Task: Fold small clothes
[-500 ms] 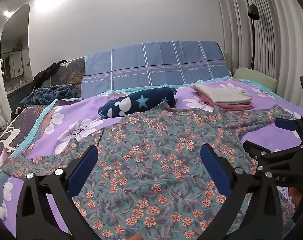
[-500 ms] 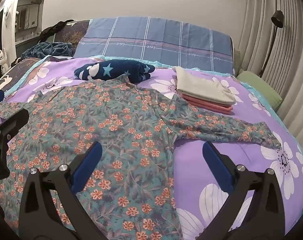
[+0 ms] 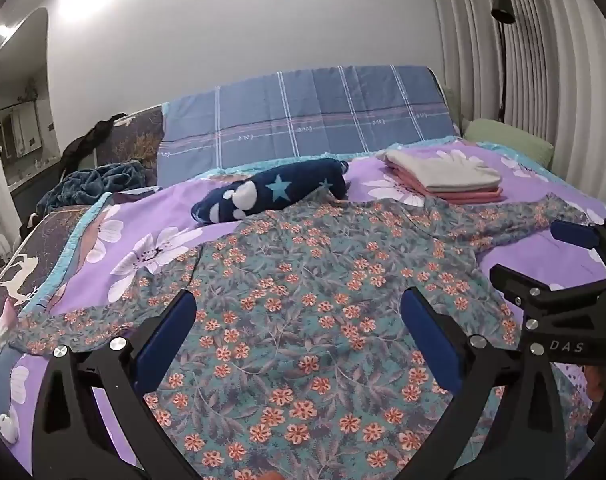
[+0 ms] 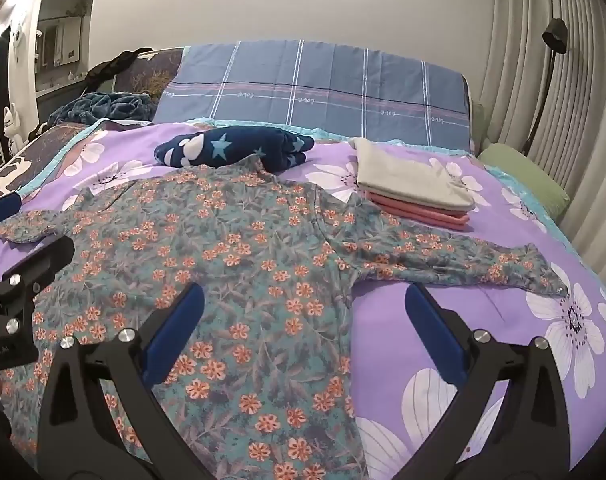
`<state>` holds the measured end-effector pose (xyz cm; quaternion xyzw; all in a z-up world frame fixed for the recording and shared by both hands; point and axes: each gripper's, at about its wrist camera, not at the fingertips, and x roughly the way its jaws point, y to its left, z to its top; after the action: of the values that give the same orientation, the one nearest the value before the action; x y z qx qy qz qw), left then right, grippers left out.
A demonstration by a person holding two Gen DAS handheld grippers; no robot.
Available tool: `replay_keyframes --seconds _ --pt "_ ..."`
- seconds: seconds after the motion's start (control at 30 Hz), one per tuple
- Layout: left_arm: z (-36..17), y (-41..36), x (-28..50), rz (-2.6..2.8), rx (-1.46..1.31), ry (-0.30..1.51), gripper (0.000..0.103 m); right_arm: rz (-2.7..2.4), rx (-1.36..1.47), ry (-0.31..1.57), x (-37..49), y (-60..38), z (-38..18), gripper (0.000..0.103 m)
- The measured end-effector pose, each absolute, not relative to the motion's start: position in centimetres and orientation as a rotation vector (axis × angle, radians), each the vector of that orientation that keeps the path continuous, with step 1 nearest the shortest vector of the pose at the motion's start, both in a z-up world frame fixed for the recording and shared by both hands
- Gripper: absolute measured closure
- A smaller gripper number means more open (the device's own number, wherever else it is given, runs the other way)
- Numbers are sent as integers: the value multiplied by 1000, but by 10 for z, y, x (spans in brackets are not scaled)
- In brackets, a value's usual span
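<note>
Your left gripper [image 3: 299, 344] and right gripper [image 4: 303, 332] hung tilted down over the shirt [image 4: 239, 256], jaws wide, empty. Folded stack [image 4: 415, 184] upper right.

Both wrist cameras sit low at the foot of the bed [image 3: 535, 256], angled down and facing the headboard. The left view centres on the floral garment [image 3: 303, 320]; the right view stands just beside it, further right. Both share the garment, the folded stack [image 4: 415, 188] and the far wall.

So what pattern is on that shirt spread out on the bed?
Small orange flowers on teal leafy fabric; the shirt shows best in the right wrist view.
</note>
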<state>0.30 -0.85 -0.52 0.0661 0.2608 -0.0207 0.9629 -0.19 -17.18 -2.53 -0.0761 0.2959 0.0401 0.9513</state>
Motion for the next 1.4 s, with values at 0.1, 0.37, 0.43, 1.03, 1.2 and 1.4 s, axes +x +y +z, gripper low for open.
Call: replay_keyframes --seconds 0.1,0.37,0.43,1.03,1.2,1.4 --pt "-5 -9 3 -34 139 526 1 88 -143 622 -1 -173 -27 2" --pt "-2 -12 0 -16 169 519 1 77 -144 632 -1 -175 -28 2" --pt "-1 -15 -1 14 193 512 1 77 -143 635 -1 -176 -29 2" --pt "-3 -9 -1 52 197 532 1 78 -150 641 -3 -173 -30 2" --pt "-7 -9 0 -5 155 572 1 81 -133 655 -3 -172 -31 2" --pt "-12 -3 4 -11 96 612 1 85 -145 657 -4 -170 -32 2"
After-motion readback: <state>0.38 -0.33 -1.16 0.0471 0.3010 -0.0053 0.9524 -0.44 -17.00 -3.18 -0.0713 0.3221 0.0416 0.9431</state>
